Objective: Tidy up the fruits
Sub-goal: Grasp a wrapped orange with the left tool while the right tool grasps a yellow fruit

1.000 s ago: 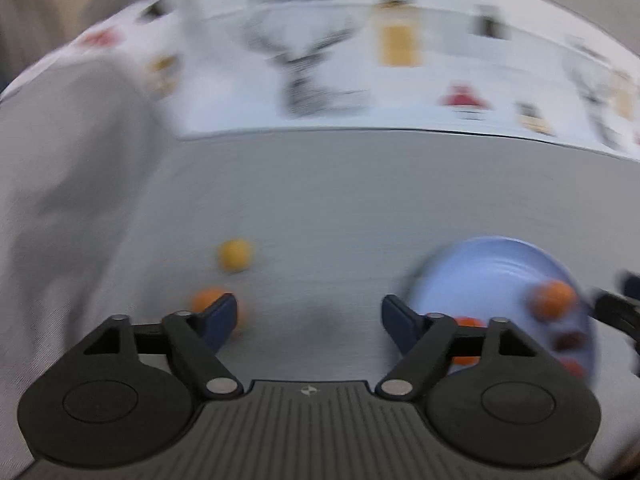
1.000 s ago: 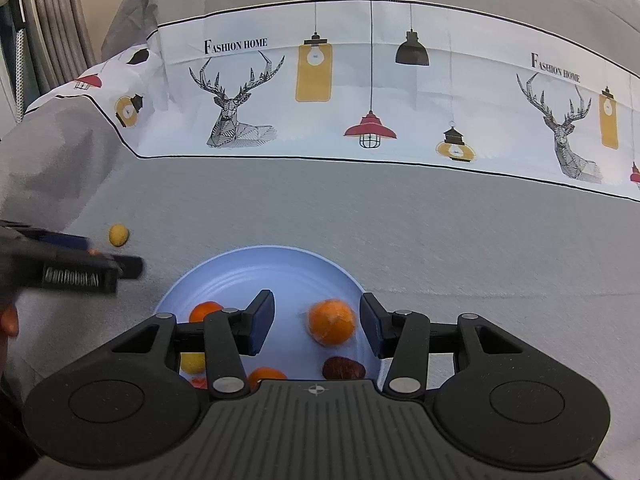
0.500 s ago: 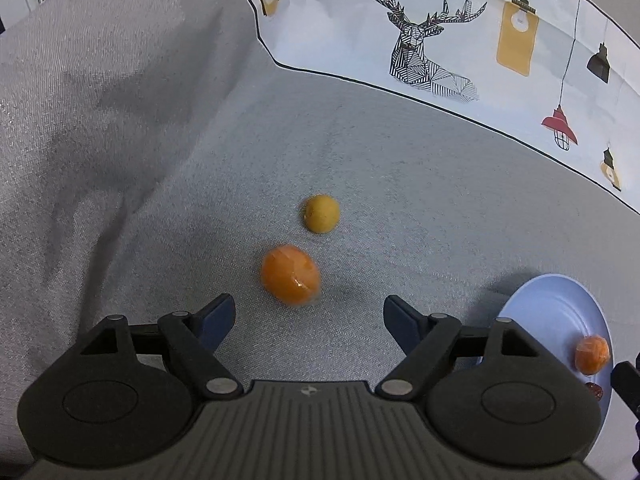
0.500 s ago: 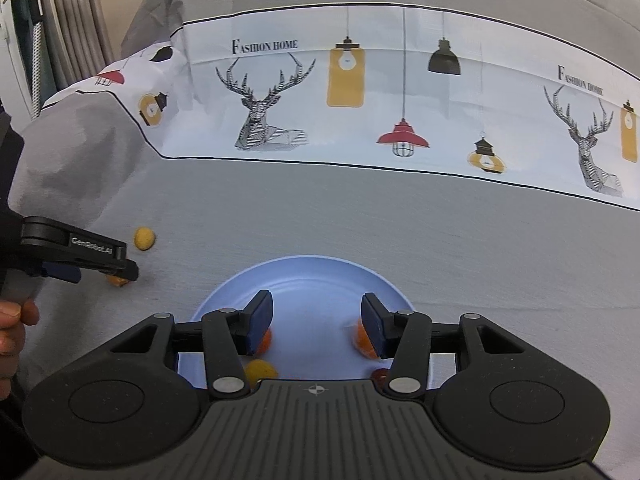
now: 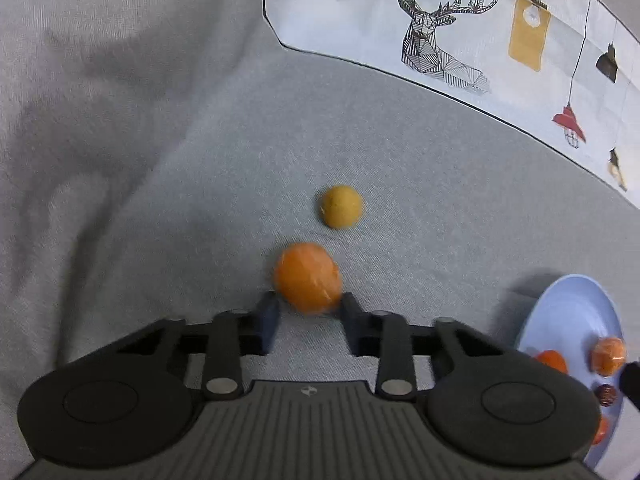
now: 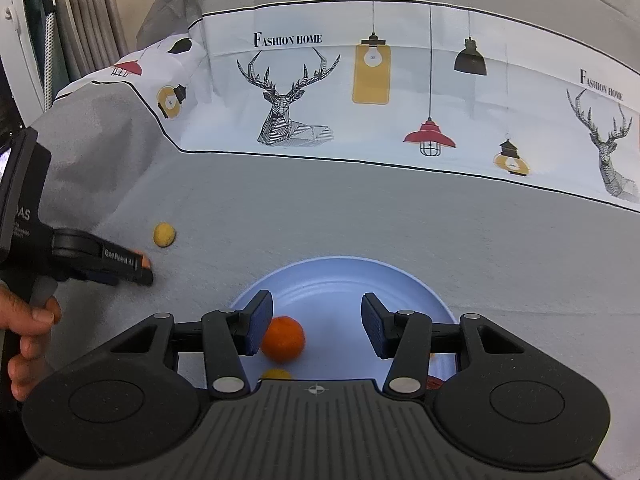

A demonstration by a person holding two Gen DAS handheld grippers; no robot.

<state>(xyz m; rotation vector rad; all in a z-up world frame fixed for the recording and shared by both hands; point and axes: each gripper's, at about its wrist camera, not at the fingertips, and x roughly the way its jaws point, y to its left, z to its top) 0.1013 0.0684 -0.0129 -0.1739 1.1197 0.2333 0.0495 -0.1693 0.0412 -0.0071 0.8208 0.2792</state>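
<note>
The left gripper [image 5: 308,310] has just been closing, and its two dark pads now sit on either side of the orange fruit [image 5: 308,278], which rests on the grey cloth [image 5: 200,184]. The right pad appears to touch the skin and the left pad seems to sit against its lower flank, so I judge this a grasp just taken, though slight blur leaves the firmness in doubt. The fruit looks small, round and light, with a shiny, perhaps wrapped skin. It would probably slip or roll if pinched near its tip, so the widest part is the place to hold it, with modest pressure against bruising. Just beyond it, apart from it, lies a smaller yellow fruit [image 5: 342,206], still on the cloth. Off to the right stands the blue plate [image 5: 568,300], already holding several orange pieces and a dark one. In the right wrist view, the right gripper [image 6: 316,322] hangs over that plate with its jaws parted and nothing clamped. An orange fruit on the plate [image 6: 282,338] lies beside its left pad. Farther back runs the white printed band with deer and lamps [image 6: 360,92].
</note>
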